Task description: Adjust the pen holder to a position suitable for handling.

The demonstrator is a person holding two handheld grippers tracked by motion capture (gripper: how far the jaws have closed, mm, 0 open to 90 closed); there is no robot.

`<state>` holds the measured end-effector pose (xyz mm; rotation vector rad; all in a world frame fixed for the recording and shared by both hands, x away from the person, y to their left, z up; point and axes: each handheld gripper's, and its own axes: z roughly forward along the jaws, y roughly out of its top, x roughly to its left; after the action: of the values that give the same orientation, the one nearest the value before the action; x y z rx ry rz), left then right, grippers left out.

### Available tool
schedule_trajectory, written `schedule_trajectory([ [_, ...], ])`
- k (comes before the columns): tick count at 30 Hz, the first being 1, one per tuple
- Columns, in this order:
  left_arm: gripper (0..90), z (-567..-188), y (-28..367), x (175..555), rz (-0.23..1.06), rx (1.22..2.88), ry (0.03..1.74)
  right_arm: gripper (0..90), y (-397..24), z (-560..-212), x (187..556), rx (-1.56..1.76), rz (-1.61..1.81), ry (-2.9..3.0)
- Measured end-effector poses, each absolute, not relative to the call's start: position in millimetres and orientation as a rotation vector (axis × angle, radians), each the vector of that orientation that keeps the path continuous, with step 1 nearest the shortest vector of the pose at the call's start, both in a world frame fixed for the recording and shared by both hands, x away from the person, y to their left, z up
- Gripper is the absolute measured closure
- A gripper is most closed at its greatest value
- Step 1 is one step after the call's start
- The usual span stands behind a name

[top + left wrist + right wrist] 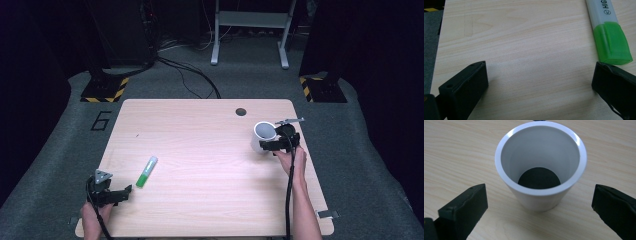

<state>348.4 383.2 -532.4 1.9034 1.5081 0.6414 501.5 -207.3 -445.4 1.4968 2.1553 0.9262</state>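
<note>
Honestly you're right at the start here, nothing's been picked up yet. Your right gripper (pixel 276 145) is sitting just behind the white cup (pixel 264 136) near the right edge of the table (pixel 200 130), jaws wide apart with the cup upright between them but not touching. Your left gripper (pixel 116 194) is down at the near left corner, jaws spread apart too, and the green highlighter (pixel 147 171) is lying flat just beside its right jaw, cap end closest. My guess is the highlighter goes in the cup, so you've got both grabs and the drop left to do
</note>
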Motion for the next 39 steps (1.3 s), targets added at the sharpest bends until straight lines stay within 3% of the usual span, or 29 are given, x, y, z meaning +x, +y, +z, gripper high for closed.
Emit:
schedule_trajectory([
  [16, 0.2, -532.3, 383.2, 348.3, 0.641, 1.904, 1.508, 4.9, -193.6, -459.1, 531.1, 1.526, 0.896, 2.166],
  [39, 0.2, -532.4, 383.2, 348.3, 0.641, 1.903, 1.508, 5.9, -186.9, -463.4, 530.2, 1.493, 0.894, 2.136],
])
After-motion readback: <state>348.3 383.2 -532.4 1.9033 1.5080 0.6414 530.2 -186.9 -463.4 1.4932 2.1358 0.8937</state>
